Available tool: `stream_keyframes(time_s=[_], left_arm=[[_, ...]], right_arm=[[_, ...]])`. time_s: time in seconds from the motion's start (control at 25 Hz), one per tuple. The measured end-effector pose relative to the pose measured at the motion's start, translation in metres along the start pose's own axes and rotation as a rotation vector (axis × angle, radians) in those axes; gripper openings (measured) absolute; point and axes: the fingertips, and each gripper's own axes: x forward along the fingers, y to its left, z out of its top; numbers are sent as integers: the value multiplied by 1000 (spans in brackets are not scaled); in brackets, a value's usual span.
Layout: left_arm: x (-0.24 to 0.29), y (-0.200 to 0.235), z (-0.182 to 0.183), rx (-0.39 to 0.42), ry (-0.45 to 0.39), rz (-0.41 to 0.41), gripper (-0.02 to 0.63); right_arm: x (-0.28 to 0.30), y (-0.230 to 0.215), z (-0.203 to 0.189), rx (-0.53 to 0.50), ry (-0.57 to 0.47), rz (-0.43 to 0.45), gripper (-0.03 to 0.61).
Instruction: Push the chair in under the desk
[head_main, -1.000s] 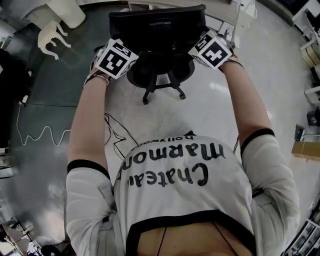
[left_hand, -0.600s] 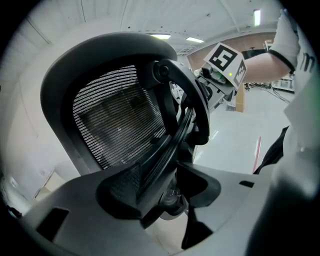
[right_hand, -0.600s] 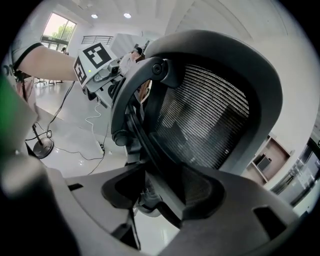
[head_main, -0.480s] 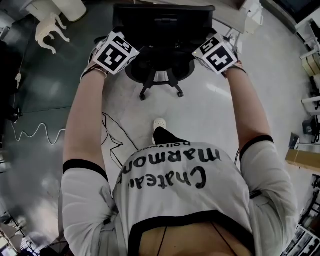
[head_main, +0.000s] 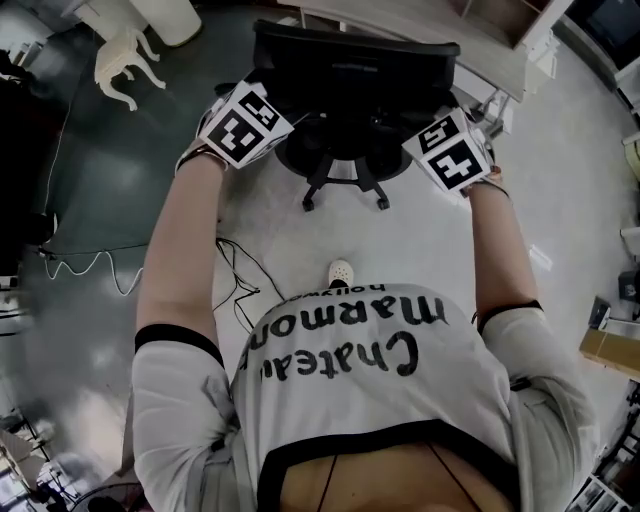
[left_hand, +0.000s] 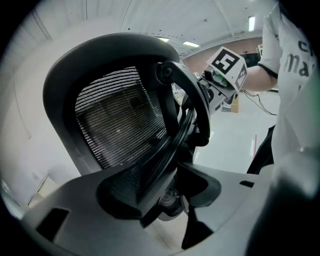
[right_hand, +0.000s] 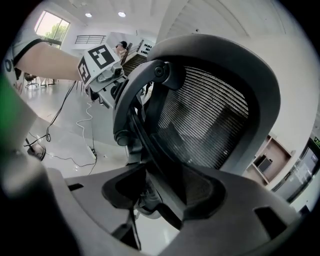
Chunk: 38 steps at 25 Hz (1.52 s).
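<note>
**A:** Gripping what, and where?

**B:** Item: mesh-back office chair (head_main: 355, 75), just before the desk (head_main: 440, 25). My left gripper (left_hand: 165, 190) and right gripper (right_hand: 150, 192) were each clamped on a side rim of its backrest (left_hand: 120, 115).

**A:** Step? Heading?

**B:** Push under way, I judged; the caster base (head_main: 345, 185) stood on my side of the desk. The seat faced the desk, and the backrest's width ran gripper to gripper. Next: an even forward shove.

Pale wooden animal figure (head_main: 122, 72) stood on the dark floor section (head_main: 105, 180), upper left; a white rounded object (head_main: 180, 16) lay just beyond it, kind unclear; thin white cable (head_main: 90, 268) ran in waves over the dark section; black cable (head_main: 232, 272) looped on the pale glossy floor (head_main: 420, 245); cardboard box (head_main: 610, 352) at the right edge; bright window (right_hand: 50, 23) and ceiling lights (right_hand: 121, 14) in the right claw's view.
</note>
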Motion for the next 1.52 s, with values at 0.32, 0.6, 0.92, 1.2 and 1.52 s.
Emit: stream_keyframes(time_s=[0.32,0.6,0.92,1.2,1.52], left_arm=[[4,32,-13,27,-42,-15,230],[2,53,-22,37,-65,-14,235],[3,66,-30,42,-64,-55,236],[0,84,-39,71,-90,-99,236],[0,111,-52,110,-119,-149,236]], right_arm=[[22,1,20,-15,23,-30,218],[36,-2,34,-6,31,-32,218],[45,3,43,25,48,-73,224],[52,10,58,37,59,-94,221],[71,15,77,96,99,-136,222]])
